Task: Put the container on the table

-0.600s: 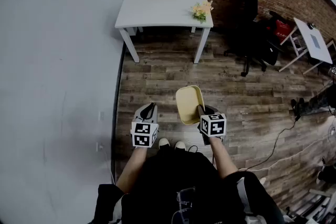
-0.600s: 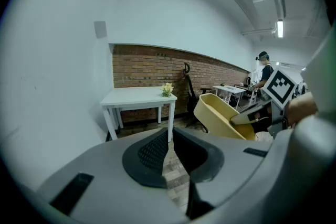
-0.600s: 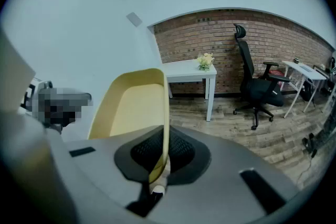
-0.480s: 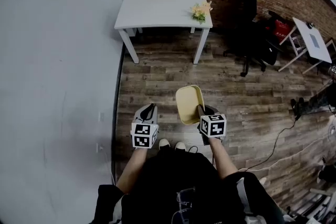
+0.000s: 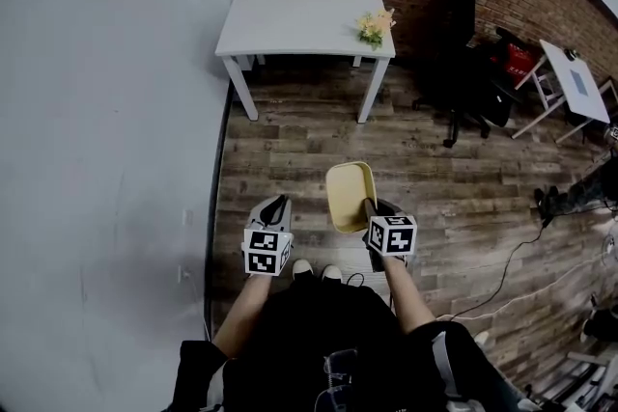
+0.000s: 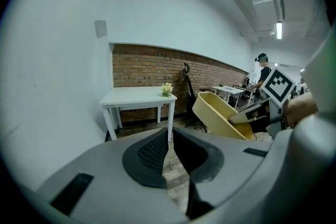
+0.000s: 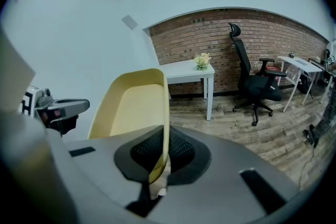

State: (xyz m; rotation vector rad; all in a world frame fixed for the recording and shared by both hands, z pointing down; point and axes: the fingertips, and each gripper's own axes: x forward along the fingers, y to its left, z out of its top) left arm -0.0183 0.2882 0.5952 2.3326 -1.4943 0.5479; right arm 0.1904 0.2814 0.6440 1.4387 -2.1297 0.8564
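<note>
Right gripper point(image 5: 370, 206): jaws pinched shut on near rim of yellow container point(image 5: 349, 193), thin wall between pads, so container hangs tilted above wooden floor point(image 5: 290, 140), near person. Left gripper point(image 5: 276, 205): jaws together, empty, idle alongside. White worktop point(image 5: 290, 14), probable target, far ahead, well apart. Flowers point(image 5: 373, 24) at its right edge; left part likely landing zone.

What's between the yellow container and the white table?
Only bare wooden floor lies between the container and the table, seen in the head view.
</note>
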